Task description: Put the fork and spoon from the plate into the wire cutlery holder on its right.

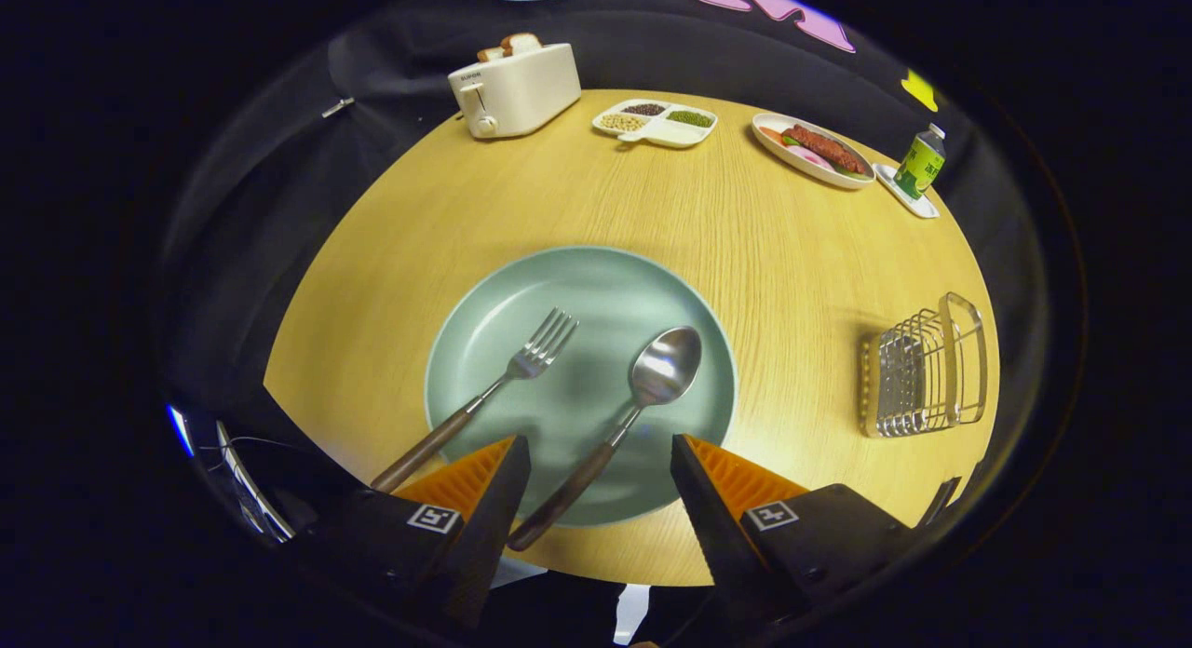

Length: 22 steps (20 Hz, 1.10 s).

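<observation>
While the tongs point(601, 476) hang wide apart and hold nothing, the gripper view looks down on a round wooden worktop point(764, 257) with a pale green plate point(596, 276) just ahead of the fingers. On the plate lie the fork point(494, 392) and the spoon point(619, 420), side by side, heads pointing away and dark handles reaching back over the near rim. The spoon's handle runs into the gap between the two fingers, nearer the left one; the fork's handle passes outside the left finger. The wire cutlery holder point(922, 369) stands on the worktop well to the right of the plate, apart from it. Beyond, at the far edge, sit a toaster point(514, 87), a divided dish point(656, 123), an oval plate of food point(812, 150) and a small bottle point(921, 162). The step in hand appears to be taking the spoon first. To do it well, the tongs should likely come down over the handle where it overhangs the rim, centred so both fingers meet it squarely, and close firmly, since a slim handle may twist or slip.
</observation>
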Motion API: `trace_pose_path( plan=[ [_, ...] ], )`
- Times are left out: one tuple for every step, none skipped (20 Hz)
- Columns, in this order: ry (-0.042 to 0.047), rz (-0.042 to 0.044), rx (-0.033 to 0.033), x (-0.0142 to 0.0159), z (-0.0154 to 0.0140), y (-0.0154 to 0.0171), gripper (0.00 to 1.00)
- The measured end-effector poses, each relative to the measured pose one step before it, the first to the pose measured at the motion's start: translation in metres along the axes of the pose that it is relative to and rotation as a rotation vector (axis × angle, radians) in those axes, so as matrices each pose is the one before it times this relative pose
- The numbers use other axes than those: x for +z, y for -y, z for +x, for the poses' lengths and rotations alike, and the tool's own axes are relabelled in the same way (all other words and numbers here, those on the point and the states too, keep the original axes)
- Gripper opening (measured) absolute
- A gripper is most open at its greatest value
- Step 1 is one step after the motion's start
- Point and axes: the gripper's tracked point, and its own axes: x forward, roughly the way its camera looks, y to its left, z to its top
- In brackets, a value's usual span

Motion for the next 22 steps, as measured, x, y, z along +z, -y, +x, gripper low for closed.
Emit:
trace_pose_path(
  plan=[
    [-0.01704,-0.00045,-0.00907,-0.00372,0.00631,0.00026,0.91],
    [-0.02825,0.00638,-0.00385,-0.00575,0.00470,-0.00115,0.88],
    [-0.02492,0.01513,0.00997,-0.00518,0.00440,-0.00388,0.79],
    [-0.01903,0.01582,-0.00037,-0.00377,0.00381,-0.00117,0.74],
    [0.01039,0.00929,-0.01035,0.00288,-0.00269,0.00118,0.69],
    [-0.00162,0.00208,-0.00571,0.00145,0.00233,0.00017,0.64],
    [-0.02459,-0.00290,-0.01205,-0.00393,0.00117,0.00325,0.57],
    [0.00804,0.00518,-0.00706,0.00305,-0.00069,0.00131,0.52],
    [-0.01716,0.00348,-0.00802,-0.00383,0.00311,0.00133,0.45],
    [-0.00532,0.00075,-0.00030,0.00168,-0.00372,0.00251,0.38],
    [-0.01063,0.00324,-0.00390,-0.00106,-0.00031,0.00299,0.32],
    [-0.00245,0.01060,0.00444,0.00077,0.00051,0.00156,0.26],
    [-0.01419,0.00692,0.04694,-0.00050,0.00235,-0.00792,0.14],
    [-0.01665,0.00832,0.02735,-0.00330,-0.00209,-0.00063,0.13],
    [-0.00339,0.01078,0.01902,-0.00017,-0.00347,-0.00042,0.11],
    [-0.00868,0.00042,0.01549,-0.00186,0.00059,0.00044,0.08],
    [0.00240,-0.00516,0.01261,0.00104,-0.00490,0.00033,0.08],
    [0.00041,-0.00408,0.00250,-0.00041,-0.00093,0.00310,0.08],
    [-0.00202,0.00064,0.00623,0.00125,-0.00420,0.00160,0.08],
    [0.00235,0.00253,0.00685,0.00056,-0.00440,0.00137,0.08],
    [0.00419,0.00244,0.00161,0.00179,-0.00584,0.00244,0.08],
    [0.00739,0.00059,0.00271,0.00218,-0.00529,0.00296,0.08]
  ],
)
